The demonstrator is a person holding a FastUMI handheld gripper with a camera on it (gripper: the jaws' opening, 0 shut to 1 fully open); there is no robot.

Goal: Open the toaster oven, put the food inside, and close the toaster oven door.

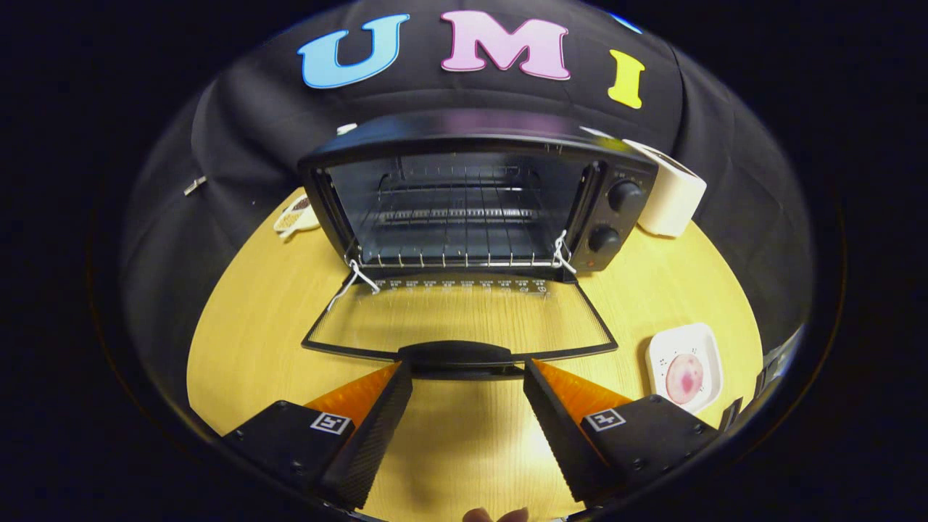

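The black toaster oven stands on the round wooden table with its glass door folded down flat toward me. Inside, the wire rack is bare. The door's black handle lies just ahead of my fingertips. My gripper is open, its two fingers spread wide on either side of the handle's ends and holding nothing. The food, a round pink piece, rests on a small white square plate to the right of the door, beside my right finger.
A white cylindrical container stands at the oven's right rear corner. A small white dish with brown contents sits left of the oven. Two knobs are on the oven's right panel. A fingertip of the person's hand peeks below the gripper.
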